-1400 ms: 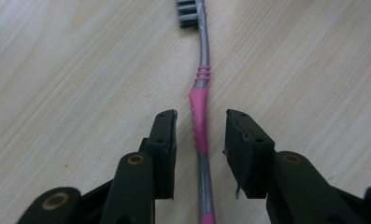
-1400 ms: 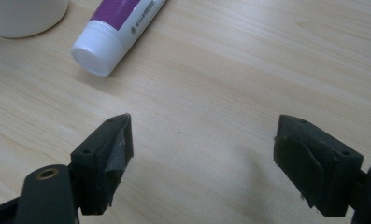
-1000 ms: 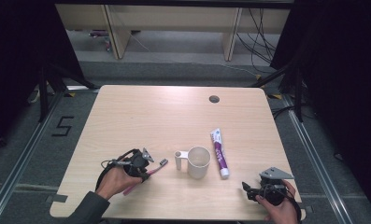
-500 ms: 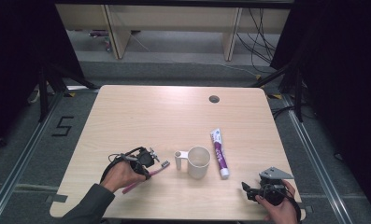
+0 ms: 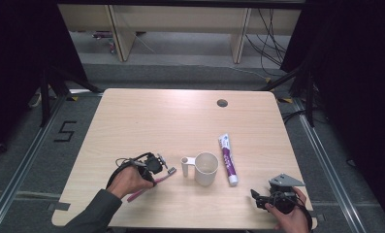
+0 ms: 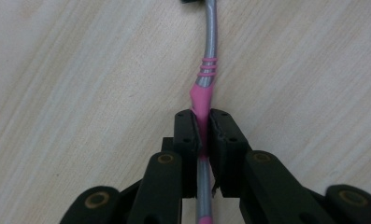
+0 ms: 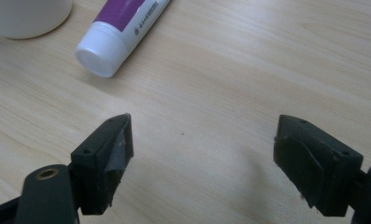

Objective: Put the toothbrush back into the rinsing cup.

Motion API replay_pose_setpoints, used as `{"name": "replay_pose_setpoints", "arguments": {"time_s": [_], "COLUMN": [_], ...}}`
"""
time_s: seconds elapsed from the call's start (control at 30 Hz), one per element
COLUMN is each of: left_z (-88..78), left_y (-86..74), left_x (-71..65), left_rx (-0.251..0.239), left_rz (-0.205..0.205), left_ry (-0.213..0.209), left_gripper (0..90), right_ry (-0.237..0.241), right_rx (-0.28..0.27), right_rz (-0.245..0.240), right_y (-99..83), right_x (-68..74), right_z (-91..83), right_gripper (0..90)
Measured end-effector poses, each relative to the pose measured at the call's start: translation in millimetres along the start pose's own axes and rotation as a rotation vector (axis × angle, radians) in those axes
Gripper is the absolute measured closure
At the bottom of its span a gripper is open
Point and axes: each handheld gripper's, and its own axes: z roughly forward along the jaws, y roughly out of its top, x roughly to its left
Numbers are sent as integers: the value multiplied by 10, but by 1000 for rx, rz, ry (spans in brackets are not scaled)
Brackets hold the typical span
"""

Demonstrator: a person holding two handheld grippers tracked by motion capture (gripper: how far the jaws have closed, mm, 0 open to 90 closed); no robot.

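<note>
Toothbrush [image 5: 151, 184] left of mug [image 5: 205, 168] (tube [image 5: 228, 158] right)

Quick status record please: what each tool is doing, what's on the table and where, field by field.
left tool: jaws have just been closing, now clamped on the pink and grey toothbrush, which lies on the table
right tool: open, nothing between the jaws, held near the table's front right corner
mug: white, upright, handle pointing toward the toothbrush
toothpaste tube: purple and white, lying flat just right of the mug, cap toward the person
toothbrush head: close to the mug handle; contact cannot be told
</note>
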Motion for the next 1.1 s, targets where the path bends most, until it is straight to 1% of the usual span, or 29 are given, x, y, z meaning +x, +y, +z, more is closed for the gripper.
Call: {"name": "replay_pose_setpoints", "arguments": {"time_s": [0.03, 0.17, 0.2, 0.3, 0.33, 0.37, 0.4, 0.57, 0.6, 0.63, 0.7, 0.73, 0.77, 0.8, 0.83, 0.87, 0.9, 0.97, 1.0, 1.03, 1.07, 1.1], "left_z": [-3, 5, 6, 5, 0, -1, 2, -2, -6, -2, -14, -18, -31, -45, -62, -77, -94, -117, -124, -138, -151, -169], "left_y": [4, 10, 9, 9, 11, 10, 7, -6, -12, -23, -38, -47, -51, -59, -71, -77, -85, -100, -106, -113, -119, -127], "left_x": [1, -5, -4, -8, -6, -11, -15, -18, -16, -15, 4, 11, 16, 27, 34, 42, 53, 69, 73, 82, 88, 90], "left_rx": [6, 2, 2, 1, 8, 8, 3, -7, -6, -14, -30, -41, -46, -63, -68, -81, -86, -108, -112, -121, -139, -142], "left_rz": [3, -17, -18, -18, -3, 2, 3, 15, 19, 17, 20, 10, -3, -8, -14, -15, -13, -21, -25, -24, -26, -35], "left_ry": [-1, -1, -2, 0, 2, 6, 11, 6, 5, -4, -5, -9, -13, -11, -19, -18, -16, -19, -21, -23, -15, -30], "left_gripper": [812, 806, 807, 807, 808, 809, 810, 822, 822, 823, 824, 824, 824, 824, 824, 824, 825, 825, 825, 824, 824, 824], "right_ry": [0, 1, 0, 0, -1, -1, -1, 0, 4, 0, 1, 1, 2, 1, 1, 1, -3, -4, -4, -1, -1, 0], "right_rx": [-2, -3, 8, 10, 13, 12, 11, 11, 19, 10, 10, 9, 18, 18, 17, 18, 9, 9, 8, 13, 13, 17], "right_rz": [-2, -4, 32, 31, 34, 33, 32, 34, 61, 40, 40, 40, 61, 62, 62, 61, 40, 38, 38, 50, 49, 60], "right_y": [0, 0, -2, -2, -2, -2, -2, -2, 5, -2, -3, -3, 4, 5, 5, 5, -2, -2, -2, 2, 2, 4], "right_x": [-2, -2, 28, 29, 32, 31, 31, 29, 43, 30, 27, 27, 38, 39, 39, 39, 27, 25, 25, 31, 30, 37], "right_z": [1, 1, -8, -8, -10, -9, -10, -12, -21, -12, -10, -10, -20, -21, -21, -21, -12, -11, -12, -17, -17, -20], "right_gripper": [210, 210, 210, 210, 210, 210, 210, 209, 210, 210, 210, 210, 210, 210, 210, 210, 210, 210, 210, 210, 210, 210]}}
